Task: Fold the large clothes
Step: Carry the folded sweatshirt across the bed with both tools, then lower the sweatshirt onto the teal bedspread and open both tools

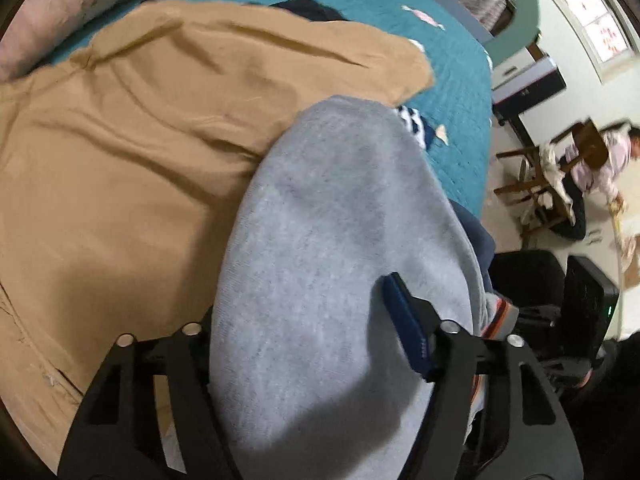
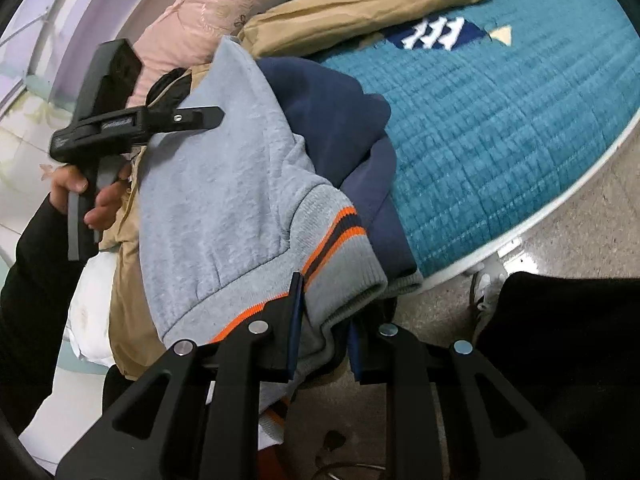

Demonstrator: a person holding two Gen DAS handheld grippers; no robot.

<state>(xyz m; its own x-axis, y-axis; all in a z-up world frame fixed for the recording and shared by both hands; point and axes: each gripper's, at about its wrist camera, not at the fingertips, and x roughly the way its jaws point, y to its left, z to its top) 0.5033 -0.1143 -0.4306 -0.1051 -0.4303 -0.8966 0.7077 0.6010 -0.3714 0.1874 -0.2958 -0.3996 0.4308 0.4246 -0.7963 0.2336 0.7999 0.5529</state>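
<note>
We take the teal quilted bedspread (image 2: 500,120) as our landmark. On its near edge lies the grey sweatshirt (image 2: 224,184), a heap of pale fleece with navy panels beside it and a ribbed hem striped in orange and navy, and that hem hangs over the side of the bedspread toward the floor. Our right gripper (image 2: 322,320) is clamped on the ribbed hem (image 2: 340,248): the two pads stand close together with the grey knit bunched between them and pressed on both sides. Farther onto the bedspread, past the sweatshirt, lies a tan garment (image 1: 132,152), spread wide and creased, with one sleeve reaching toward the middle of the bed; a pink quilt (image 2: 208,4) is rolled along the bedspread's far side behind it. Our left gripper (image 1: 304,320) sits over the sweatshirt's grey body (image 1: 332,208), its jaws standing apart with the fleece bulging up between them; the blue-padded finger (image 1: 404,328) lies along the cloth, while the other finger is hidden under the fabric, so we cannot tell whether the pads press on it. From the right wrist view we see the left hand (image 2: 92,192) wrapped around that gripper's handle, at the sweatshirt's edge farthest from the hem. Off the bedspread, on the pale floor, a wooden chair (image 1: 560,168) stands with a person beside it.
</note>
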